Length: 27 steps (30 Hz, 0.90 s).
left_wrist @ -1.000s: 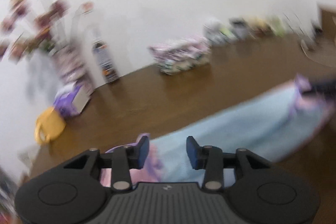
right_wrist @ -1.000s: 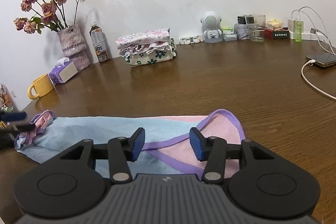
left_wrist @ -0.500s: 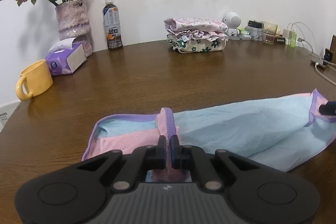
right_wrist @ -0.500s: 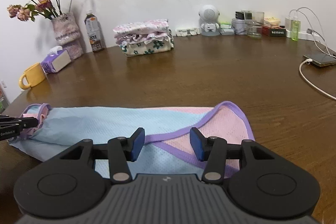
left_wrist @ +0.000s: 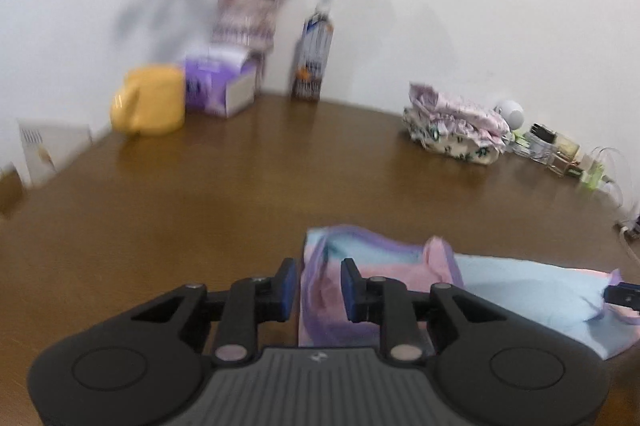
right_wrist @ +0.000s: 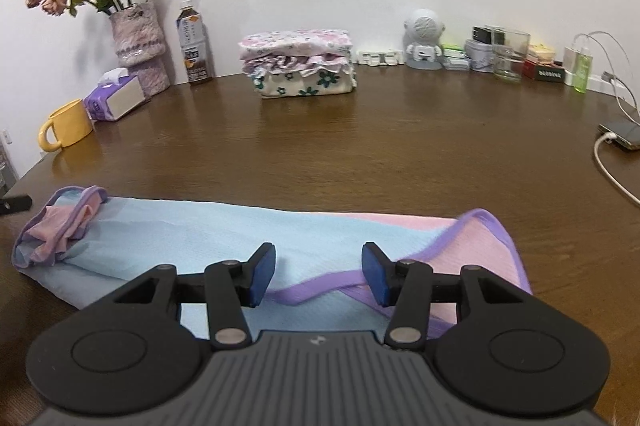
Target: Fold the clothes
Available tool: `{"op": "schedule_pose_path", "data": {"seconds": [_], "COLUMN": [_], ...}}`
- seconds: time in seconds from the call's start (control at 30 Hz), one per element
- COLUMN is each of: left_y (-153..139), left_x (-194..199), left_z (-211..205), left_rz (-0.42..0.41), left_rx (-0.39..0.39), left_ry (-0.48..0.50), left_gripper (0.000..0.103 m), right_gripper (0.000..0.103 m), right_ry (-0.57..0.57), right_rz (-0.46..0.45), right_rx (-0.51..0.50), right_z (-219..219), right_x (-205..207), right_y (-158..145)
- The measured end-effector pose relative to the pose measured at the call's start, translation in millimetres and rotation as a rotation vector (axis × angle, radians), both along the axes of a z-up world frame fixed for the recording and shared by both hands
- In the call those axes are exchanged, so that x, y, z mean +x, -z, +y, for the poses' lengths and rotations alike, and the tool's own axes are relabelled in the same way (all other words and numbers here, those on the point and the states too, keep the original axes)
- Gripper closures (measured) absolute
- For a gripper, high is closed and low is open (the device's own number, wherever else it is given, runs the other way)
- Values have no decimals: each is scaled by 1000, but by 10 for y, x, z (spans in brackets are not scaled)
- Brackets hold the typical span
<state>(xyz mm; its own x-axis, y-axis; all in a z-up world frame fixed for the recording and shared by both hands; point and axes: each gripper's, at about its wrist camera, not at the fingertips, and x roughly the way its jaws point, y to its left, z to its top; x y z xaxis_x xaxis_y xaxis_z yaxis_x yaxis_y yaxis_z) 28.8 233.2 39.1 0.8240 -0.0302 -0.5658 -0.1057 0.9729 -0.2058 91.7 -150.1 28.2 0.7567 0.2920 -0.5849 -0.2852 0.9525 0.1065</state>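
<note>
A light blue and pink garment with purple trim [right_wrist: 224, 226] lies stretched sideways across the brown table [right_wrist: 360, 146]. Its left end is bunched into a pink and purple lump [right_wrist: 60, 222]. In the blurred left wrist view my left gripper [left_wrist: 319, 284] is open, and that bunched end [left_wrist: 324, 290] lies loose between its fingers. My right gripper [right_wrist: 318, 274] is open just above the garment's right part, over the purple trim [right_wrist: 320, 286] where the pink panel [right_wrist: 472, 242] begins. The tip of the left gripper [right_wrist: 14, 205] shows at the far left, apart from the cloth.
A stack of folded floral clothes [right_wrist: 298, 66] sits at the back. To the left stand a yellow mug [right_wrist: 66, 124], a tissue box [right_wrist: 114, 98], a bottle [right_wrist: 193, 44] and a vase of roses [right_wrist: 138, 42]. A phone on a cable [right_wrist: 620, 134] and small items line the right.
My left gripper, shut on the garment's left end half a second ago, has opened and swung left. The right gripper stayed open over the right part and moved slightly.
</note>
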Motion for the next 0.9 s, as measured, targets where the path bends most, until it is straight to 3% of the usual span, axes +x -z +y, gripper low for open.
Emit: {"op": "schedule_pose_path", "data": {"seconds": [0.07,0.17,0.43,0.63,0.77,0.9], "left_y": [47,61,49,-23,-62,64], "left_x": [29,36,35,29,146,289], "left_z": [39,28,-3,98,182,167], "left_rz": [13,8,-14,-60,-61,-1], "left_rx": [-22,-17,-12,-53,-68,-82], "left_ry": [22,57,118,117,92,116], "left_gripper": [97,101,99,82,82,85], "right_gripper": [54,54,54,54,54,54], "right_ry": [-3,3,8,1,9,11], "right_rz": [-1,2,10,8,6,4], "right_rx": [-10,-21,-44,-57,-56,-52], "right_z": [54,99,184,222,223,232], "right_x": [-4,-19,-42,-54,-65,-99], "right_y": [-9,-11,-9,-27,-31,-26]}}
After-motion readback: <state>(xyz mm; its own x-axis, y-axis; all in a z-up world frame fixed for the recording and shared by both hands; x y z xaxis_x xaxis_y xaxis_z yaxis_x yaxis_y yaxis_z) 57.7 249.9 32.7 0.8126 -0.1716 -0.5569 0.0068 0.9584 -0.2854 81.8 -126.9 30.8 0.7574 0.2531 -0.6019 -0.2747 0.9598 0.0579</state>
